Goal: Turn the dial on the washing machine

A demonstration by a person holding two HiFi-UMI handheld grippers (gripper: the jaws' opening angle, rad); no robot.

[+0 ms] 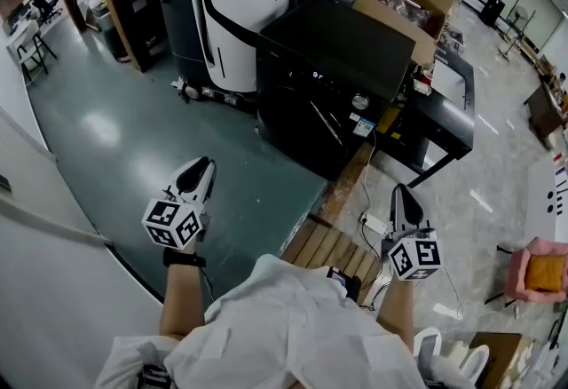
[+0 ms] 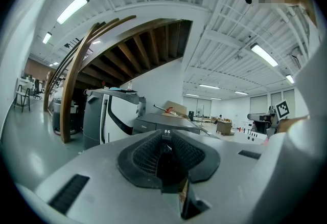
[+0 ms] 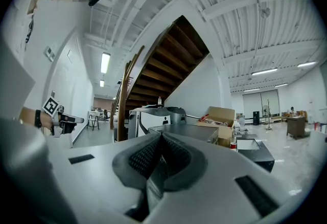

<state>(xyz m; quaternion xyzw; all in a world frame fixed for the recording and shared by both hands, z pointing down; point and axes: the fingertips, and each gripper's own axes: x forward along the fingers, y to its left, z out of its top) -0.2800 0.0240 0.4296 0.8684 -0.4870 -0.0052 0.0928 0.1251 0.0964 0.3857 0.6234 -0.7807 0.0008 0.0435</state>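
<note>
Your left gripper (image 1: 201, 170) and right gripper (image 1: 404, 194) sit closed, empty. Advance the right, then open it squarely around the small round silver dial (image 1: 359, 101) well ahead.

A person in a white shirt (image 1: 293, 325), with a black band (image 1: 184, 258) on the left wrist. The pale grey left tongs (image 1: 202, 165) and right tongs (image 1: 402, 192) each carry a cube (image 1: 173, 223) of black-and-white square markers and have dark ribbed pads (image 2: 143, 154).
</note>
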